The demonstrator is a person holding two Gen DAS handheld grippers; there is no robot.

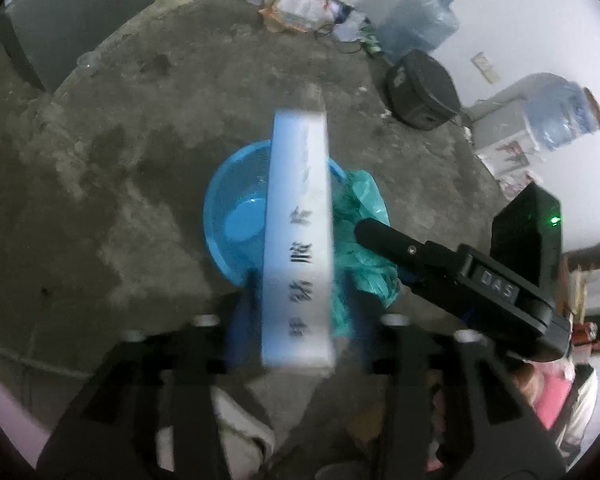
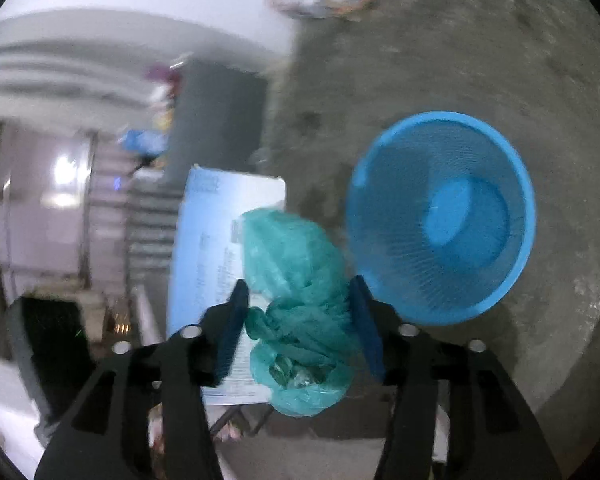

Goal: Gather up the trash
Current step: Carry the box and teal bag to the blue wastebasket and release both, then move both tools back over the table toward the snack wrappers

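A round blue mesh basket (image 1: pixel 216 216) (image 2: pixel 400 184) stands on the concrete floor, with nothing visible in it. In the left wrist view a long white and pale blue box (image 1: pixel 298 240) hangs upright over the basket, between the fingers of my left gripper (image 1: pixel 304 300). A gap shows between the box and the right pad, so the jaws stand open. My right gripper (image 2: pixel 299 284) is beside the basket's rim. A crumpled green plastic bag (image 2: pixel 296 248) (image 1: pixel 360 188) sits loosely between its blue pads, which stand apart. The box (image 2: pixel 204 240) shows behind the bag.
Two big blue water jugs (image 1: pixel 416 24) (image 1: pixel 556 116) and a black case (image 1: pixel 420 88) lie along the white wall. A heap of wrappers (image 1: pixel 300 4) is at the far wall, with a grey cabinet (image 1: pixel 72 20) to the left. A pink sleeve (image 1: pixel 556 396) shows at lower right.
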